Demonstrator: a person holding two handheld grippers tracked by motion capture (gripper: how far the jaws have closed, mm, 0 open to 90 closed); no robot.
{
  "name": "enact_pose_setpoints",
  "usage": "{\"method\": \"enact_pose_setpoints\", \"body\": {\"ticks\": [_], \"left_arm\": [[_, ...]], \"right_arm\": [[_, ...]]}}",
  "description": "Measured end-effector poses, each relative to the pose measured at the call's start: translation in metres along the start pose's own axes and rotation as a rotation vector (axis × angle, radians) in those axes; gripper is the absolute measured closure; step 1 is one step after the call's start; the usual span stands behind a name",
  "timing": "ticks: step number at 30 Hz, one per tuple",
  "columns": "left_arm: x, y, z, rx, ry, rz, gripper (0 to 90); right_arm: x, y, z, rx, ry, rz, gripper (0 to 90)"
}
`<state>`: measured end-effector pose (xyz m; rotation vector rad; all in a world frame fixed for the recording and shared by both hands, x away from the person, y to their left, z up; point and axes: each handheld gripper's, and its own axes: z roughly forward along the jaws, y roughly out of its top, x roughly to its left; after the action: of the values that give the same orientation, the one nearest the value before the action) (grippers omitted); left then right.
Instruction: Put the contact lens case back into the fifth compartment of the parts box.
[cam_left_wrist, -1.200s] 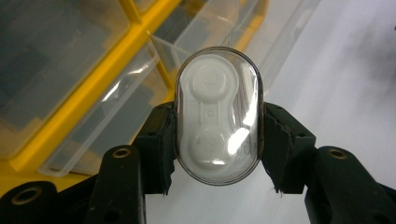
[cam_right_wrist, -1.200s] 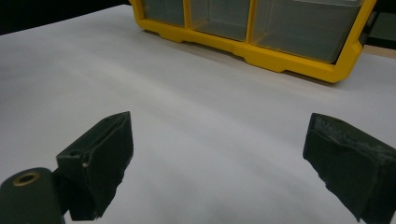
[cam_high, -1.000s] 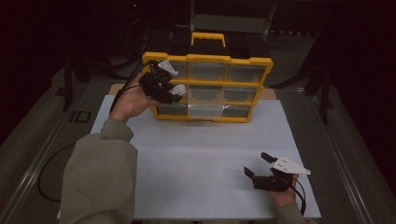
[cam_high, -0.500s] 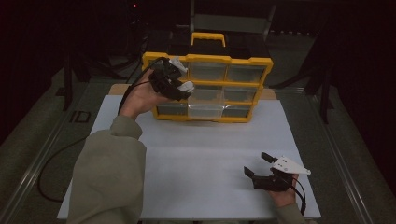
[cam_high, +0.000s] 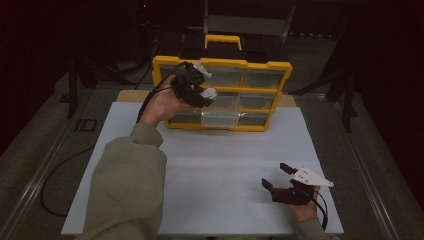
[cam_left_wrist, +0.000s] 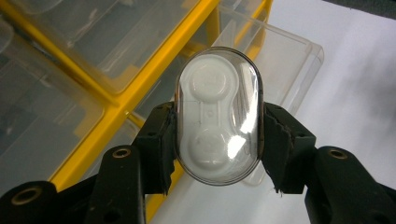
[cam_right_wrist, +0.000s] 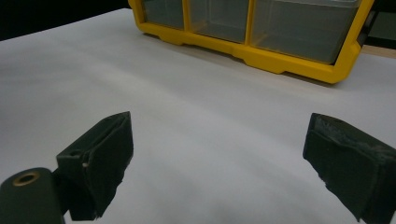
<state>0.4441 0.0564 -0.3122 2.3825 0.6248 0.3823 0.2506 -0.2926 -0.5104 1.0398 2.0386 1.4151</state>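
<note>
My left gripper (cam_left_wrist: 217, 140) pinches a clear case (cam_left_wrist: 218, 109) before the organiser (cam_high: 260, 75) (one drawer (cam_left_wrist: 275, 56) out). My right gripper (cam_right_wrist: 219, 163) rests spread near the mat's (cam_high: 225, 165) front right corner.

White counter (cam_high: 215, 170) with a pale matte top, yellow drawer organizer (cam_high: 222, 95) with clear drawers standing at its far edge, 1 clear drawer (cam_high: 220, 117) in its bottom row pulled forward

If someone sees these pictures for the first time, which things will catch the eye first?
First comes the yellow drawer cabinet at the far edge of the white table, with one clear drawer pulled out. Next is the contact lens case, clamped upright in the left tongs right in front of that cabinet. The right tongs rest open and empty near the table's front right corner.
</note>
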Motion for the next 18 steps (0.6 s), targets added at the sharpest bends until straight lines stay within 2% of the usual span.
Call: {"method": "enact_pose_setpoints", "body": {"ticks": [9,18], "left_arm": [[-0.005,0.004,0.015,0.002,-0.004,-0.018,49.1],[-0.007,0.005,0.023,0.031,-0.005,-0.019,49.1]], "right_arm": [[0.000,0.000,-0.001,-0.004,-0.001,0.000,8.7],[0.001,0.000,-0.001,-0.004,0.000,-0.001,8.7]]}}
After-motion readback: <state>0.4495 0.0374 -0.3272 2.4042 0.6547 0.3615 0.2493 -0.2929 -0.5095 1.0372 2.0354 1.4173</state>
